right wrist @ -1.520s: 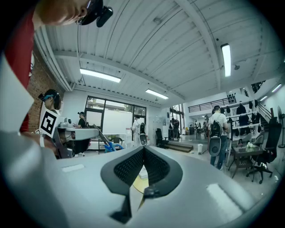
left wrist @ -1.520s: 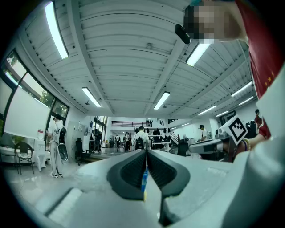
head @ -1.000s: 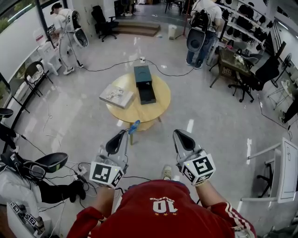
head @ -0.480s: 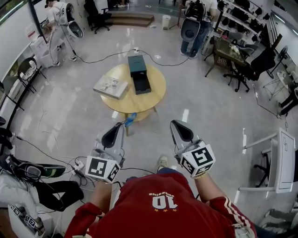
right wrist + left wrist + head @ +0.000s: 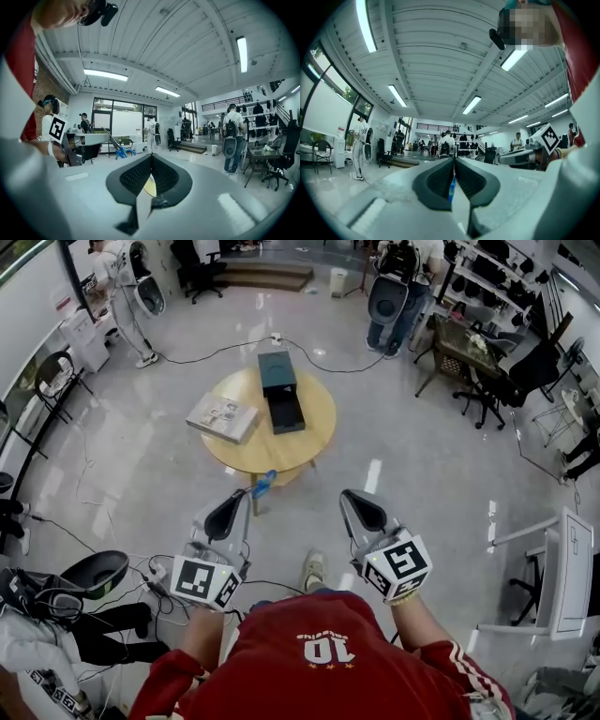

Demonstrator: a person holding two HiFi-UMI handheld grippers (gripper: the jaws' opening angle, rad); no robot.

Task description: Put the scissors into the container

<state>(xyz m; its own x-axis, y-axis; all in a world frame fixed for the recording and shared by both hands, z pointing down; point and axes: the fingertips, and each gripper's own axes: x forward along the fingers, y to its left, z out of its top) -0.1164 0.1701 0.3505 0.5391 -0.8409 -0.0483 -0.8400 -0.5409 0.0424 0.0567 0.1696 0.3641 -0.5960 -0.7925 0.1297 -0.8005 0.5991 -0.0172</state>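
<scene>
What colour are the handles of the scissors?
Blue. The scissors show best in the right gripper view.

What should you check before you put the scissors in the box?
1. Scissors clamped in the left gripper: ok.
2. Right gripper shut with nothing in it: ok.
3. Container sits on the round table: ok.
4. Book lies beside the container, not on it: ok.
5. Scissors above the container: not ok, they hang by the table's near edge.
6. Container open on top: cannot tell.
</scene>
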